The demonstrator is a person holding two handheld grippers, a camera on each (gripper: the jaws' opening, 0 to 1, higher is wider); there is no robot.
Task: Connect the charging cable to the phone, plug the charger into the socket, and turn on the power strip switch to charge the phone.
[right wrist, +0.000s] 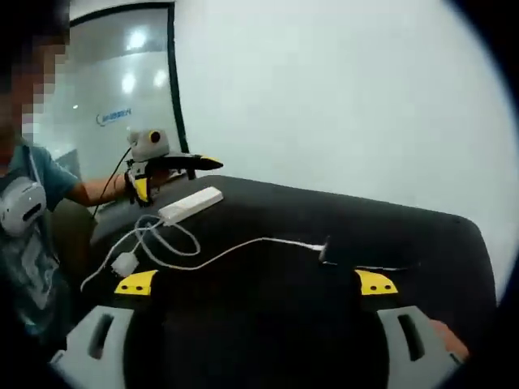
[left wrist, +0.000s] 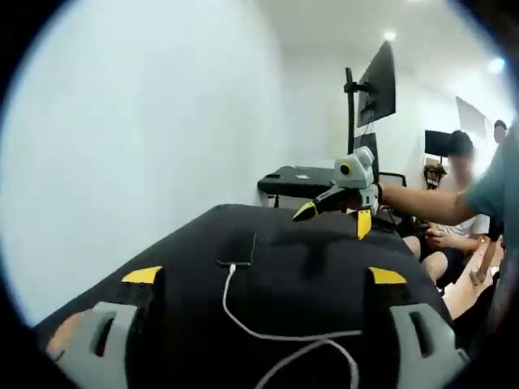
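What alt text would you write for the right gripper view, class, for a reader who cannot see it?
A white cable runs across a black table to a dark phone, its charger lying unplugged near a white power strip. The right gripper and left gripper are open.

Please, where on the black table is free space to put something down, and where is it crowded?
The black table is bare past the phone, towards the white wall and the far rounded edge. It is crowded on the other side: the white cable runs from the phone to loose loops, with the charger and the power strip beside them.
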